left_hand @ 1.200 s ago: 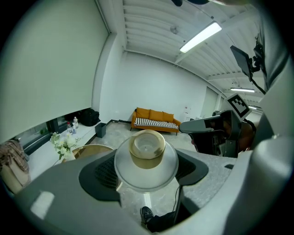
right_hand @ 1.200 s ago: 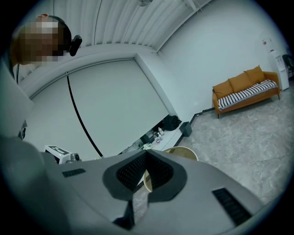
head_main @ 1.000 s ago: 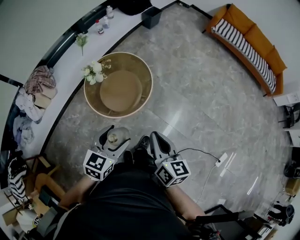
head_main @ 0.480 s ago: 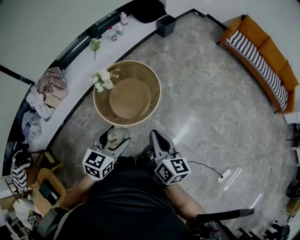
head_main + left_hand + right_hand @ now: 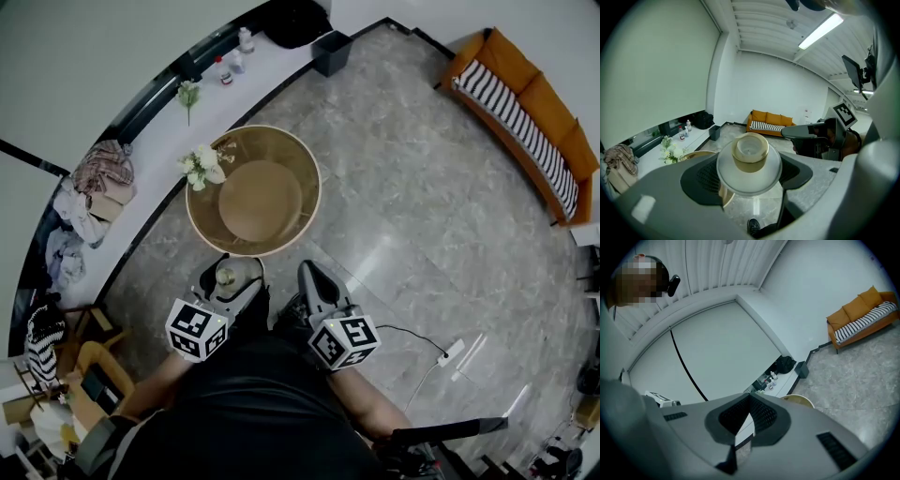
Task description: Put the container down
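My left gripper [image 5: 232,277] is shut on a clear glass container with a cork-coloured stopper [image 5: 750,151]; the jar [image 5: 226,277] sits upright between the jaws. It hangs over the floor just short of the round wooden table [image 5: 253,246], near its closest rim. In the left gripper view the jar's round shoulder [image 5: 749,176] fills the gap between both pads. My right gripper [image 5: 312,279] is beside it, shut with nothing between its fingers, and its pads meet [image 5: 749,420].
A white flower bunch [image 5: 202,166] stands at the table's left rim. A long white ledge [image 5: 141,141] with bottles, clothes and a dark bin [image 5: 332,51] runs behind. An orange sofa [image 5: 525,112] is far right. A white cable and plug [image 5: 450,352] lie on the marble floor.
The person has stepped toward the round table, which now lies closer to both grippers. The left gripper still holds the jar, the right stays shut.
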A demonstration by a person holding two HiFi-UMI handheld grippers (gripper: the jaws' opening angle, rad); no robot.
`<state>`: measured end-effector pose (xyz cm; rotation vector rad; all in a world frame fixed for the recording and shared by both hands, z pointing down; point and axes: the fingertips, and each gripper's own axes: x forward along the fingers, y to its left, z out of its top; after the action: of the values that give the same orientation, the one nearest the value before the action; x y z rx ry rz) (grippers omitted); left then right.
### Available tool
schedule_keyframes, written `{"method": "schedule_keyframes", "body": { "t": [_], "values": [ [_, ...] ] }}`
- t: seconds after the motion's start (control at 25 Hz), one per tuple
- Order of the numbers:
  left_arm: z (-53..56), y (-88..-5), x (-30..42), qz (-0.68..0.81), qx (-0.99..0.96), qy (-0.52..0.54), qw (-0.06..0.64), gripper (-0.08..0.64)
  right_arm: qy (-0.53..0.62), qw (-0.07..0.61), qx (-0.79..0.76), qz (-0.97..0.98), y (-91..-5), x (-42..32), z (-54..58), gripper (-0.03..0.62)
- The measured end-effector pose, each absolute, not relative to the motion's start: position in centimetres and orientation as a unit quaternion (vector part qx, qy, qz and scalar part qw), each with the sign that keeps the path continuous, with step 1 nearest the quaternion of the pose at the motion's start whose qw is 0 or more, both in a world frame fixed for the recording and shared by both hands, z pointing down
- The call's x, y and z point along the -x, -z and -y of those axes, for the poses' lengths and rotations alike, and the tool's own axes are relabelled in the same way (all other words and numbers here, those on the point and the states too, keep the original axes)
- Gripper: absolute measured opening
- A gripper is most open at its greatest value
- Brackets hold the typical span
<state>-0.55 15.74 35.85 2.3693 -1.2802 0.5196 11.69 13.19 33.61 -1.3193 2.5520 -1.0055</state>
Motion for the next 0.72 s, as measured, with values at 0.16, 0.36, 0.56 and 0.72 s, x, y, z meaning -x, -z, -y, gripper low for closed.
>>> {"method": "schedule_keyframes", "body": {
  "t": [0.16, 0.36, 0.56, 0.72],
  "values": [
    [-14.6, -36.8, 0.9, 0.444, -0.852, -0.184, 0.206, 0.339, 0.333, 0.043, 0.448, -0.829, -34.3, -11.6, -12.4, 0.006],
    [-12.5, -38.1, 1.5, 0.421, -0.862, -0.181, 0.217, 0.339, 0.33, 0.033, 0.478, -0.814, -34.7, -11.8, -11.0, 0.006],
    [-9.5, -38.6, 2.3, 0.4, -0.872, -0.18, 0.22, 0.339, 0.333, 0.028, 0.496, -0.802, -35.1, -10.8, -8.6, 0.006],
    [-6.4, -38.5, 4.5, 0.395, -0.876, -0.186, 0.205, 0.339, 0.329, 0.025, 0.502, -0.799, -34.9, -8.8, -5.7, 0.006]
  ]
}}
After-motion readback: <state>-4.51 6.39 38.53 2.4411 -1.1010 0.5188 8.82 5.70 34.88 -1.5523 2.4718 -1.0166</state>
